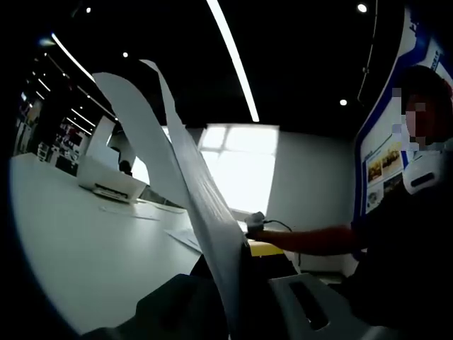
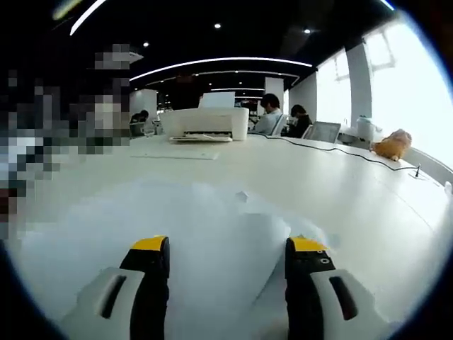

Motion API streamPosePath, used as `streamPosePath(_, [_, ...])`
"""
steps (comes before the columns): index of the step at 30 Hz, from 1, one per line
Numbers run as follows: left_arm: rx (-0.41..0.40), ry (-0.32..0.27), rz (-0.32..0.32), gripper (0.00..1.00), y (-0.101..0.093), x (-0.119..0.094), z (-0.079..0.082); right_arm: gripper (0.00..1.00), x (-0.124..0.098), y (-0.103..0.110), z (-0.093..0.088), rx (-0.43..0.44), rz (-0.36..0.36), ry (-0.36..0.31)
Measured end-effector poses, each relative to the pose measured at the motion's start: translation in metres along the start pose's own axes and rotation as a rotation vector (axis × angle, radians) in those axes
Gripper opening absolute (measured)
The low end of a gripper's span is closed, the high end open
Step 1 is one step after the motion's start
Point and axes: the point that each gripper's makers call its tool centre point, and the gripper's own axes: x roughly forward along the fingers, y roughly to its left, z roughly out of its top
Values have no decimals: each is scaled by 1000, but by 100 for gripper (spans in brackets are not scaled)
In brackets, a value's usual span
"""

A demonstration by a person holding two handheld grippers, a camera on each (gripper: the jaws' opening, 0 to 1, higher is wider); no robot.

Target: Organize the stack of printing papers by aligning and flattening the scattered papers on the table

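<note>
In the left gripper view, white paper sheets (image 1: 185,166) rise edge-on from between my jaws and curl up to the left. My left gripper (image 1: 237,290) is shut on their lower edge. More loose sheets (image 1: 185,238) lie flat on the white table (image 1: 78,262) behind them. In the right gripper view, my right gripper (image 2: 228,248) is open, its yellow-tipped fingers (image 2: 150,246) wide apart just above a spread of overlapping white paper sheets (image 2: 212,219) on the table (image 2: 368,205). Nothing is between those fingers.
A white printer (image 2: 209,122) (image 1: 113,180) stands at the table's far side, with a single sheet (image 2: 173,153) lying in front of it. A cable (image 2: 340,152) and an orange object (image 2: 391,144) lie at the right. A person's forearm (image 1: 311,241) reaches in. People sit behind the printer.
</note>
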Motion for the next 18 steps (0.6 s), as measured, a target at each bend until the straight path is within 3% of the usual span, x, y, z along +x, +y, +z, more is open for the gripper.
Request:
streamPosePath(7, [0,2,2,6,0,0,0,34,-2,23,1,-46,81,-11])
streamPosePath(18, [-1,4,4,6,0,1,-1,13,-5,40,2,-175,107,-34])
